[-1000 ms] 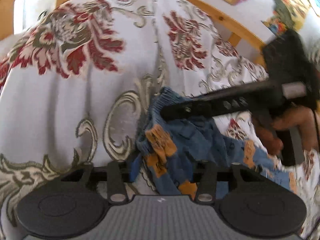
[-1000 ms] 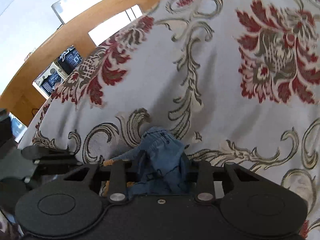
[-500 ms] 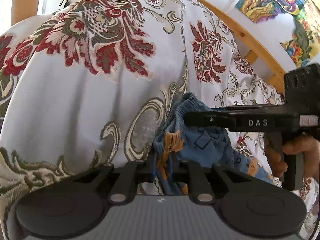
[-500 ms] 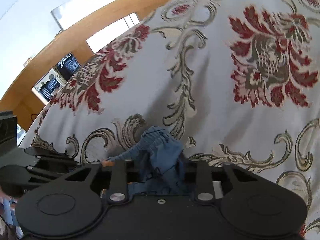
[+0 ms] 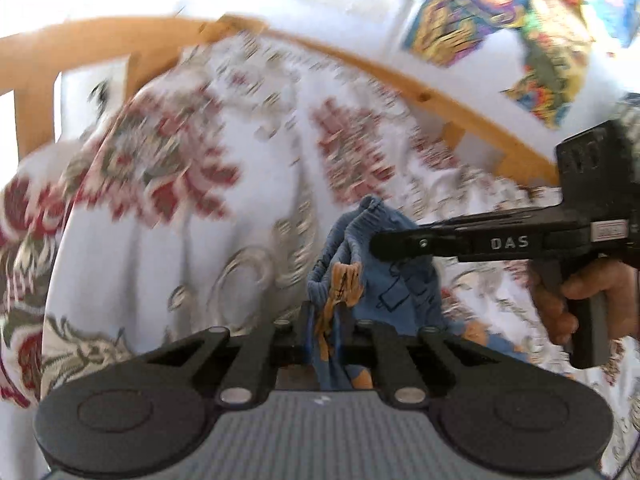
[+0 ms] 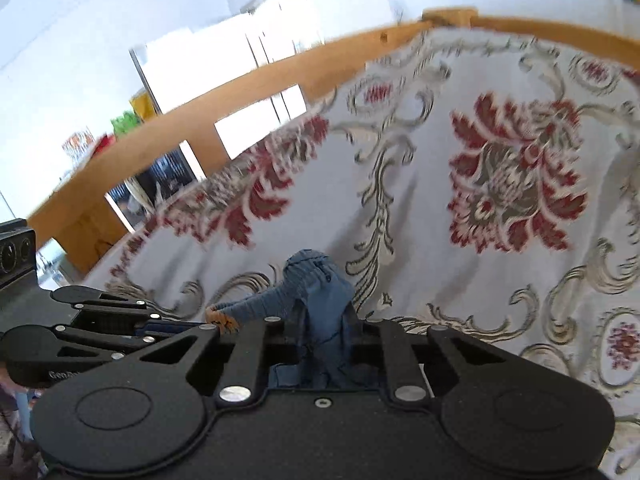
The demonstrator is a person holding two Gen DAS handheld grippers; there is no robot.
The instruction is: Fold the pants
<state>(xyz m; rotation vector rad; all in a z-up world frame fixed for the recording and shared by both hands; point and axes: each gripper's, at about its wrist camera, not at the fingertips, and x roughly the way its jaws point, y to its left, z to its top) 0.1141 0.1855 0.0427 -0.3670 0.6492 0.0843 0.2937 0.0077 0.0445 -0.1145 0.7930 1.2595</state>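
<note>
- The left tongs [image 5: 326, 320] had just been closing and stood narrow, pinched on a bunch of the blue pants [image 5: 384, 276], whose orange patches showed between the jaws.
- The right tongs [image 6: 324, 328] had likewise been closing and gripped another gathered fold of the same pants [image 6: 316, 288], the cloth rising in a hump ahead of the jaws.
- The pants were stretched between the two tongs, lifted partly off the bedspread [image 6: 440, 184], a pale cloth with red flowers and grey-green scrolls; the rest of the fabric trailed down toward it.
- In the left wrist view the right tongs [image 5: 384, 242] came in from the right side, held by a hand [image 5: 576, 300] around the black handle, its tip against the top of the blue fabric.
- In the right wrist view the left tongs [image 6: 208, 322] reached in from the left, at the orange-marked edge of the pants.
- A wooden bed frame [image 5: 400, 76] curved behind the bedspread, with colourful pictures [image 5: 480, 20] on the white wall beyond; much of this was blurred.
</note>
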